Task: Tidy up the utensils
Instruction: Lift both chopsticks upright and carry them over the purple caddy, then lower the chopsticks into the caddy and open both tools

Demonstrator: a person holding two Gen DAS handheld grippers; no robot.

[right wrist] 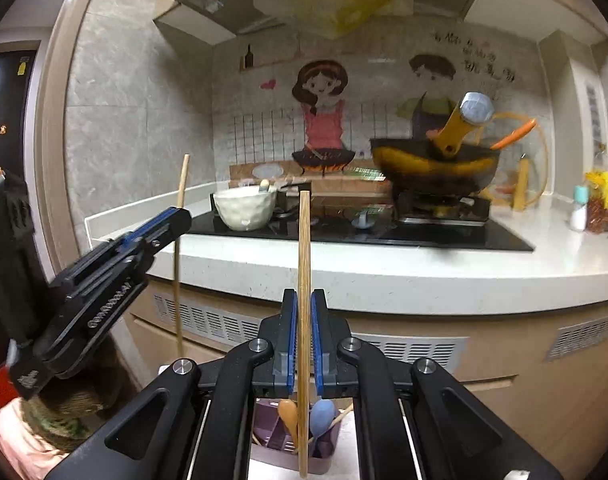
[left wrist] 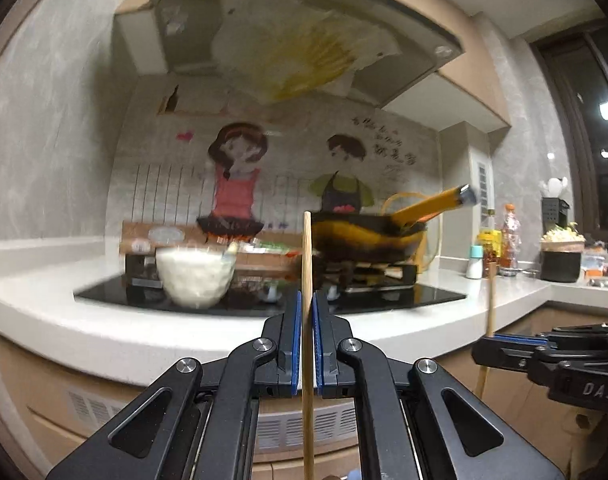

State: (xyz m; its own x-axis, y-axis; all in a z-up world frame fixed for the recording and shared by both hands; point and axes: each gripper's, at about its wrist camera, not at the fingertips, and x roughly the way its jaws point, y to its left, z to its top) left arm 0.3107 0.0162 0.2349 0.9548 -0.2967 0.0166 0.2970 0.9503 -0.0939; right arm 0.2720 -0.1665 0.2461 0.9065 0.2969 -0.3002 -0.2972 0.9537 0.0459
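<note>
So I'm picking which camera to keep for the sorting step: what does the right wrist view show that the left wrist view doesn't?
Only the right wrist view shows the purple utensil holder low in the frame, with an orange spoon and a blue spoon in it. Only the left wrist view shows the black pot far along the counter. Both show the white bowl, the wok, and each hand-held gripper shut on a chopstick: left hand-held gripper, right hand-held gripper.

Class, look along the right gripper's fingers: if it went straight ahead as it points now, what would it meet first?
Probably the counter's front edge, below the black hob. The right gripper, shut on a chopstick, aims there; depth is unclear.
</note>
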